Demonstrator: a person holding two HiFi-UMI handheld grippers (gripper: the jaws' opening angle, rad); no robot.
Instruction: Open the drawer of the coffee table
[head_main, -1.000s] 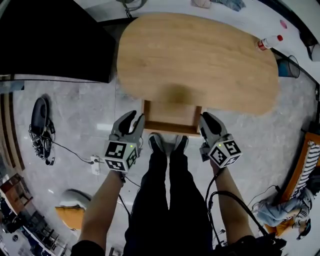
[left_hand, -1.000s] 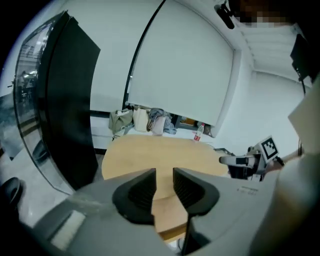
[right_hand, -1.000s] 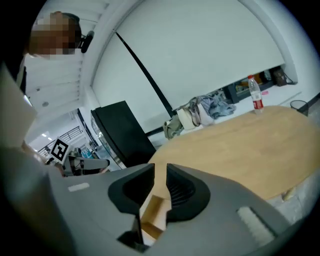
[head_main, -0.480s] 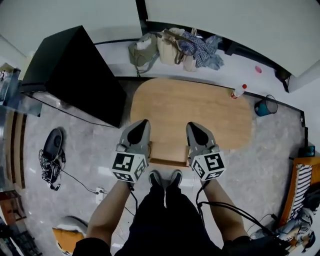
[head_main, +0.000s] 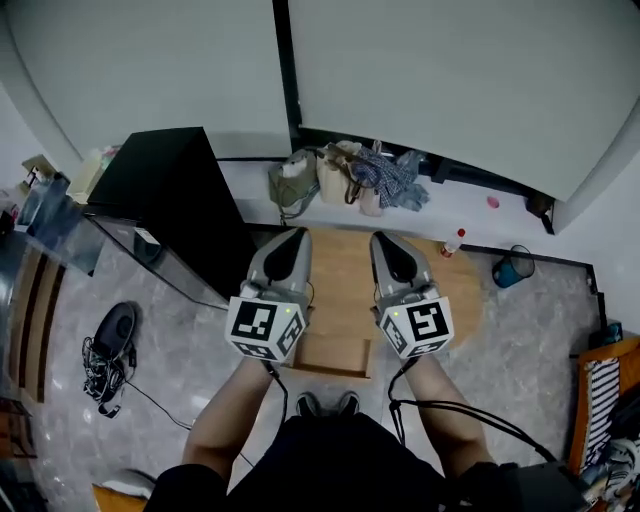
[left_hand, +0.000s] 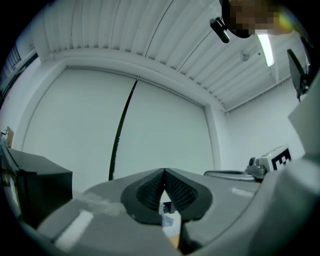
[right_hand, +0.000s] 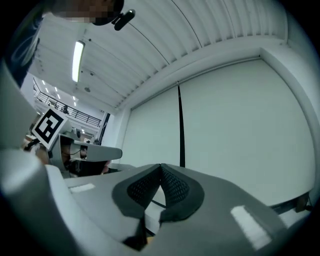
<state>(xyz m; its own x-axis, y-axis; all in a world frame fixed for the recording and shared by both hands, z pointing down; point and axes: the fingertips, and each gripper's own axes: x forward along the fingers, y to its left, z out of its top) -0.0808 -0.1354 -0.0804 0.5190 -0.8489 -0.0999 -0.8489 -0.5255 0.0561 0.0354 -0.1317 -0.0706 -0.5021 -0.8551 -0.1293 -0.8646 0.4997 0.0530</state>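
Left tongs (head_main: 288, 245) and right tongs (head_main: 388, 248) both shut tight, nothing between them, side by side mid-frame over the wooden desk (head_main: 340, 285). Drawer (head_main: 335, 357) stands pulled out at lower centre, just above the person's shoes (head_main: 310, 404).

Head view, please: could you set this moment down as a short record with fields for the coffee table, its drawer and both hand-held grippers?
Table: oval light wooden coffee table, on the grey floor below the person
Drawer: shallow wooden drawer, pulled out toward the person's feet
Left hand-held gripper: jaws together, nothing between them, over the table
Right hand-held gripper: jaws together, nothing between them, beside the left
Task state: drawer open, neither gripper touching it
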